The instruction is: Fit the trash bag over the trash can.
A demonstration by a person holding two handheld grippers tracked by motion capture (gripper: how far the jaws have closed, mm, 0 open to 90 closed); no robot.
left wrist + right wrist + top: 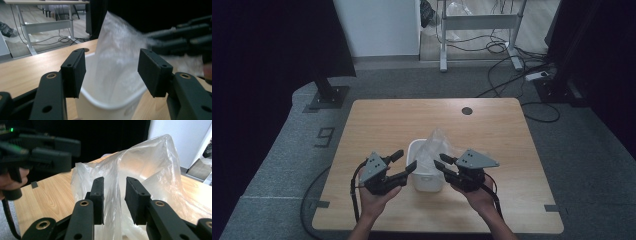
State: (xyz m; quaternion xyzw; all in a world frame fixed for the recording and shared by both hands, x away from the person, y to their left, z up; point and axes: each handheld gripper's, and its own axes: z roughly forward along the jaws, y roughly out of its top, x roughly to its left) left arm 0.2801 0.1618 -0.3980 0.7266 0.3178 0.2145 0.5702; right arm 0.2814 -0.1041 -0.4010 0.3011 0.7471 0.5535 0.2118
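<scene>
A small white bin (427,179) stands on the wooden table (402,120), near its front edge. A clear plastic bag (438,142) rises out of it, crumpled and upright. My left gripper (406,161) is at the bin's left side with its jaws open. In the left gripper view those jaws (112,72) frame the bin's rim (110,105) and the bag (117,50) without touching them. My right gripper (440,161) is at the bin's right side. Its jaws (115,200) stand apart with a fold of the bag (150,162) between them, and the pads are not pressing on it.
A round cable hole (467,110) sits near the table's far edge. On the floor beyond are a white desk frame (477,22), loose cables (512,80) and a black stand's base (329,95). Bare wood lies to both sides of the bin.
</scene>
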